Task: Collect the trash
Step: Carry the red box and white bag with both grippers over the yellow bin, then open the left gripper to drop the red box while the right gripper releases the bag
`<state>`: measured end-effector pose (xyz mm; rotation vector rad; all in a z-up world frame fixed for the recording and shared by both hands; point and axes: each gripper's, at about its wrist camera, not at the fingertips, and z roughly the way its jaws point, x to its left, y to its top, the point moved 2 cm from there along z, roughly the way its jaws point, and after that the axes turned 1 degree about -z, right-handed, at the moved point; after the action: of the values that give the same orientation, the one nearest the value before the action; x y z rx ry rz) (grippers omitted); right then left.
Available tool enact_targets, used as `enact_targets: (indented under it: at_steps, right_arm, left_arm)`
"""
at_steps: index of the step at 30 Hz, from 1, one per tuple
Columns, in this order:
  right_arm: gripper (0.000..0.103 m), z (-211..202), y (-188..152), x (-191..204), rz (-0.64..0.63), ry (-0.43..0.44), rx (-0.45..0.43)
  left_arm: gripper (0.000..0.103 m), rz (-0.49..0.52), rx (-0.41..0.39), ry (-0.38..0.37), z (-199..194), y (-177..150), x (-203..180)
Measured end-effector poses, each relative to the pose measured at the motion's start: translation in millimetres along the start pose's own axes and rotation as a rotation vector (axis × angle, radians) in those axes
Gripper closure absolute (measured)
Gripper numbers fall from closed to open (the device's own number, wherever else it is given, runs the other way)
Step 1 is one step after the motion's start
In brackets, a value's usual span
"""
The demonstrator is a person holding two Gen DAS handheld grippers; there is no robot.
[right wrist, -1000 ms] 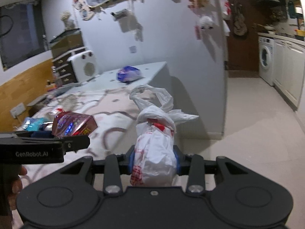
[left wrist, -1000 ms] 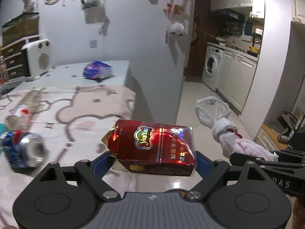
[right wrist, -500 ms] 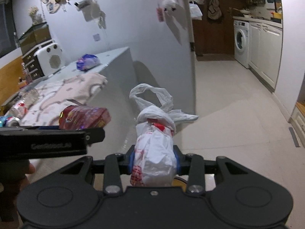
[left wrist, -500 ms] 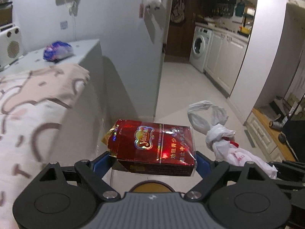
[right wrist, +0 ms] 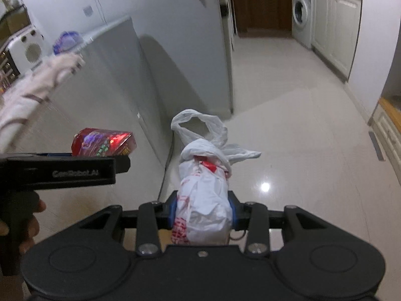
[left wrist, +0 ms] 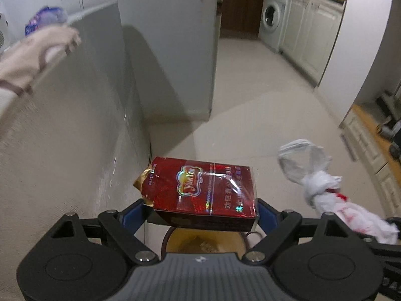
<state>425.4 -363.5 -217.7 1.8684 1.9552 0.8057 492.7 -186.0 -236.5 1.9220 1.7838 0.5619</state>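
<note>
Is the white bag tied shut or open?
Tied shut. The white plastic bag in the right gripper is bunched into a knot at its neck, with its handle loops sticking out loose above it.

A grey bench point(right wrist: 105, 75) stands at the left with a pale patterned cloth point(right wrist: 37, 85) draped over its top. Behind it is a white fan heater point(right wrist: 26, 50). A glossy tiled floor point(right wrist: 288, 115) runs back to a washing machine point(right wrist: 300, 12) beside white cabinets point(right wrist: 333, 25).
</note>
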Motion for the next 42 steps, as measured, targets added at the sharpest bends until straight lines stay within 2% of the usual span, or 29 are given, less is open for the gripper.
enact_targets:
  at_steps: [7, 12, 15, 20, 27, 34, 39, 42]
  right_arm:
    - [0.064, 56, 7, 2, -0.076, -0.04, 0.124]
    - [0.064, 87, 31, 20, -0.167, -0.056, 0.175]
    - [0.063, 111, 38, 25, -0.177, -0.07, 0.197]
    - [0.063, 154, 24, 26, -0.163, -0.029, 0.266]
    - [0.063, 213, -19, 25, -0.121, 0.002, 0.404]
    - [0.063, 238, -58, 20, -0.079, -0.006, 0.502]
    - [0.062, 247, -59, 20, -0.052, -0.003, 0.509]
    - [0.062, 255, -61, 23, -0.057, 0.006, 0.516]
  left_arm:
    - [0.013, 0.002, 0.104, 0.009, 63, 4, 18]
    - [0.013, -0.004, 0.123, -0.011, 92, 24, 29]
    - [0.013, -0.017, 0.146, -0.019, 114, 21, 33]
    - [0.013, -0.005, 0.224, -0.05, 157, -12, 36]
    - [0.013, 0.049, 0.332, -0.054, 203, -74, 44]
    - [0.013, 0.092, 0.408, -0.093, 224, -124, 44]
    - [0.012, 0.14, 0.397, -0.1, 228, -130, 38]
    - [0.003, 0.114, 0.395, -0.101, 231, -126, 39]
